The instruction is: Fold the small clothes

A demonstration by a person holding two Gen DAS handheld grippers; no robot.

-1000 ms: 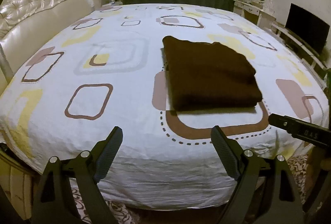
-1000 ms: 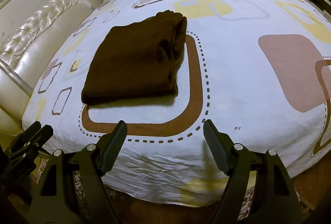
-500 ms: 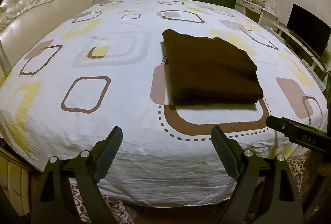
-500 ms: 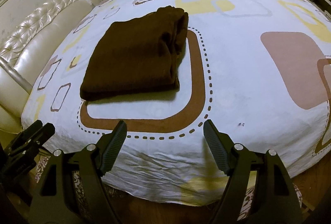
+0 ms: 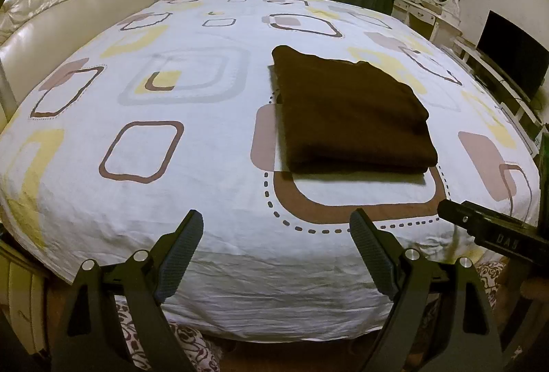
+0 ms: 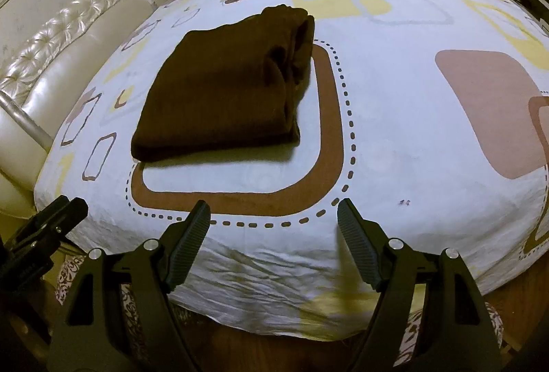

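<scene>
Folded dark brown knitted garment [image 5: 353, 114] lies flat, centre-right of the frame, on the white bedsheet with brown and yellow squares [image 5: 144, 200]. Left gripper [image 5: 276, 248] and right gripper [image 6: 273, 236] both gape wide at the lower edge, holding and touching nothing.

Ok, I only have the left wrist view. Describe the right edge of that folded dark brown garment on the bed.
Observer: From the right wrist view, the folded dark brown garment shows bunched, stacked layers along its right edge.
Operator: Report the right gripper's jaws.
Observer: The right gripper is empty, jaws wide apart, above the near edge of the patterned white bedsheet.
Operator: Check the sheet beside it.
Observer: A small dark mark sits on the sheet just beyond the right-hand jaw.
</scene>
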